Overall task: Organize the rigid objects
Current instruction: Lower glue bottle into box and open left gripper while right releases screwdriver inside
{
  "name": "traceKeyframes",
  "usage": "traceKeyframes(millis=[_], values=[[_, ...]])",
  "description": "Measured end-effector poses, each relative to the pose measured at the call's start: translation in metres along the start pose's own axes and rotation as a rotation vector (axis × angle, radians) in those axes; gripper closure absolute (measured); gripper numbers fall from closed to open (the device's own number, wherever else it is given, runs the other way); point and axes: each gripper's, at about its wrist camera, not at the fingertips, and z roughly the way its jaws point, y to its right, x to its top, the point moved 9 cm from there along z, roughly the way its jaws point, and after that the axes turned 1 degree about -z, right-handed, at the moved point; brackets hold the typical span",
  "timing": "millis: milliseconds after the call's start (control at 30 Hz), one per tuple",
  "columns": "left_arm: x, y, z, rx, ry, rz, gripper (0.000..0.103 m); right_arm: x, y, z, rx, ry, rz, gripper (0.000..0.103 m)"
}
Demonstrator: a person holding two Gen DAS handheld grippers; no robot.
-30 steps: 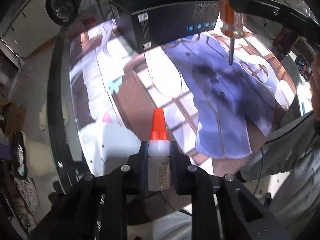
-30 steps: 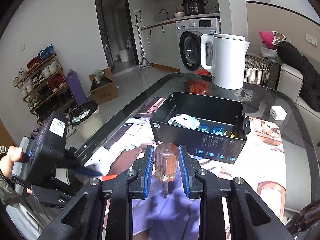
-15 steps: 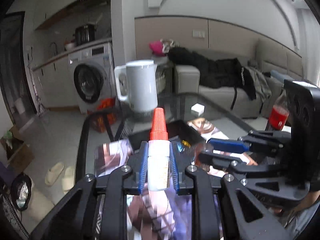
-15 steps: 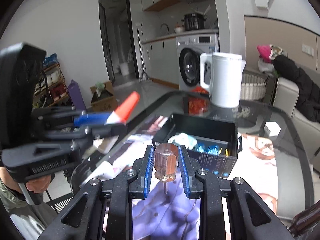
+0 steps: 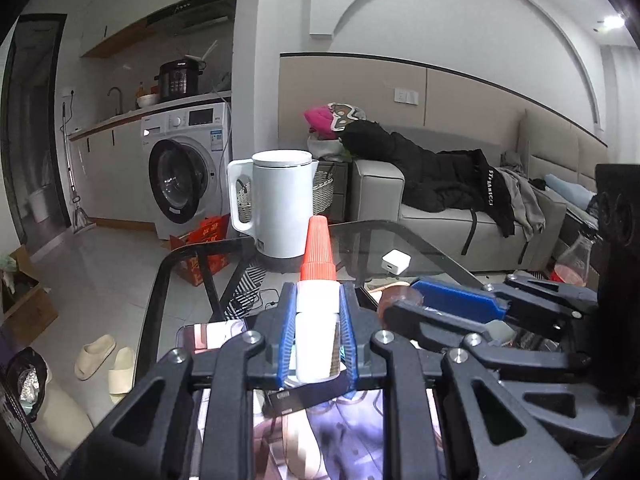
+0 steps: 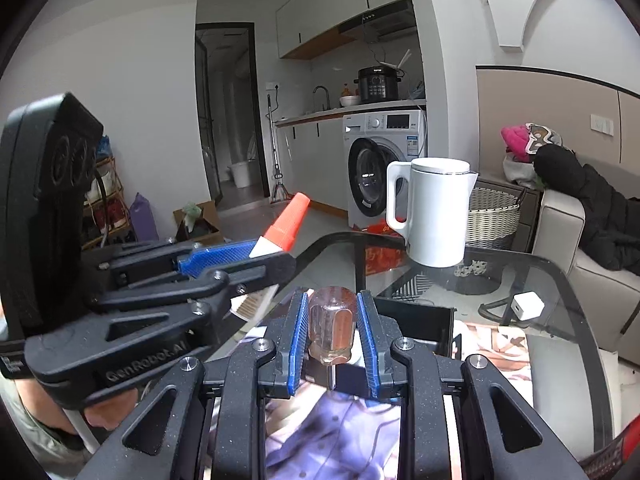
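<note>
Two claws are in view, each clenched on one item and held side by side above a glass desk [image 6: 560, 280]. The left claw [image 5: 316, 336] grips a small white glue bottle [image 5: 316, 340] between its blue pads, the bottle's ribbed orange cap [image 5: 318, 250] pointing up and forward past the fingertips. The right claw [image 6: 332, 336] grips a screwdriver [image 6: 331, 330] by its clear amber handle, the metal shaft pointing down below the pads; its tip is hidden behind the claw's frame. In the left wrist view the right claw shows at the right edge, just beside the left one, with the screwdriver handle visible at its tip. In the right wrist view the left claw sits at the left, the orange cap angled up toward the room. Just beyond the right claw, an open black box [image 6: 420, 320] rests on the desk over a printed mat [image 6: 500, 344]; its contents are hidden from here. Farther back on the glass stand a white kettle [image 6: 434, 212] and a small white charger cube [image 6: 528, 306], well apart from the box. A washing machine [image 5: 188, 184] and a grey sofa [image 5: 440, 220] draped with dark clothing fill the background.
</note>
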Motion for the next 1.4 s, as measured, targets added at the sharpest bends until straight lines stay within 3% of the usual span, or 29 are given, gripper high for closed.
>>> traceKeyframes(millis=[167, 333, 700, 1000, 1200, 1400], values=[[0.005, -0.014, 0.026, 0.022, -0.011, -0.049, 0.084, 0.018, 0.009, 0.015, -0.019, 0.017, 0.005, 0.079], [0.002, -0.022, 0.055, 0.055, -0.034, -0.07, 0.084, 0.017, 0.026, 0.047, -0.05, -0.055, 0.017, 0.079], [-0.034, -0.027, 0.12, 0.064, -0.208, -0.097, 0.084, -0.008, 0.071, 0.104, -0.083, -0.174, 0.097, 0.079], [-0.073, -0.011, 0.14, 0.043, -0.355, -0.06, 0.084, -0.052, 0.09, 0.134, -0.098, -0.343, 0.146, 0.079], [-0.086, -0.006, 0.143, 0.061, -0.404, -0.05, 0.084, -0.079, 0.093, 0.138, -0.092, -0.428, 0.149, 0.079], [-0.104, -0.003, 0.145, 0.07, -0.475, -0.028, 0.084, -0.086, 0.095, 0.133, -0.092, -0.466, 0.152, 0.079]])
